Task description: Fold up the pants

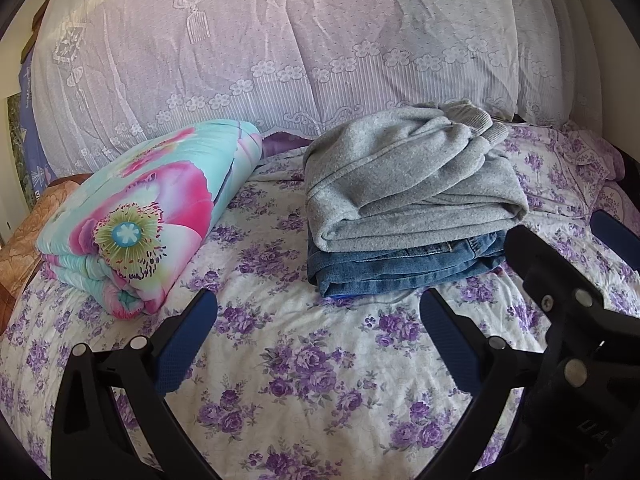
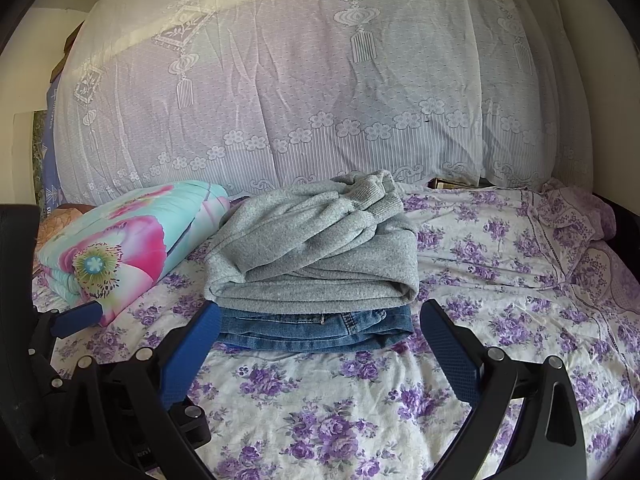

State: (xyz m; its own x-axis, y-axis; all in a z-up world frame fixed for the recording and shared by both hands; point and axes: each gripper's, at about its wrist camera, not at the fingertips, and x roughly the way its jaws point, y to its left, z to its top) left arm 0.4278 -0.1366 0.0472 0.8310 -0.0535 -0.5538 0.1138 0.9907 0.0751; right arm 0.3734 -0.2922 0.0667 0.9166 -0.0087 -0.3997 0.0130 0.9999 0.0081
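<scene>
Our left gripper (image 1: 320,344) and right gripper (image 2: 320,348), jaws wide open, holding nothing, gray pants (image 2: 312,248) folded on blue jeans (image 2: 320,330), on flowery bed (image 2: 360,400), no readable writing.

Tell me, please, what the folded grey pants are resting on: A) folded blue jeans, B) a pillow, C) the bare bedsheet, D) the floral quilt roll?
A: the grey pants lie stacked directly on the folded blue jeans, beside the quilt roll, not on it.
</scene>
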